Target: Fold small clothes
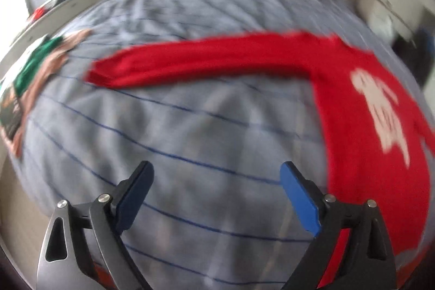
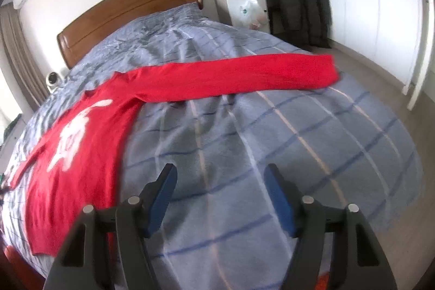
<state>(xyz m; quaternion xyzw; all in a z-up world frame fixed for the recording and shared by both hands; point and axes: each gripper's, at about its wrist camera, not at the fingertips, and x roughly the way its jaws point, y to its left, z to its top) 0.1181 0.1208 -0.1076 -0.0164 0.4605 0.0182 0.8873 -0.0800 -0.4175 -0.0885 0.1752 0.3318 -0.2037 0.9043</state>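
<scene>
Between the blue pads of the left gripper (image 1: 217, 175), spread wide and holding nothing, lies only the bedcover (image 1: 190, 127), a soft grey-blue quilt crossed by thin dark lines. Just right of its right finger runs the red sweater (image 1: 361, 154), flat on the bed, a blurred white print on its chest; one long sleeve stretches leftward beyond the fingertips. Far left of them lie green and pink clothes (image 1: 40, 67), smeared by blur and cut by the frame edge.

The right gripper (image 2: 220, 181) is also parted and empty over the quilt, the sweater's body left of its left finger, the other sleeve reaching across ahead. Beyond stands a curved wooden headboard (image 2: 130, 4).
</scene>
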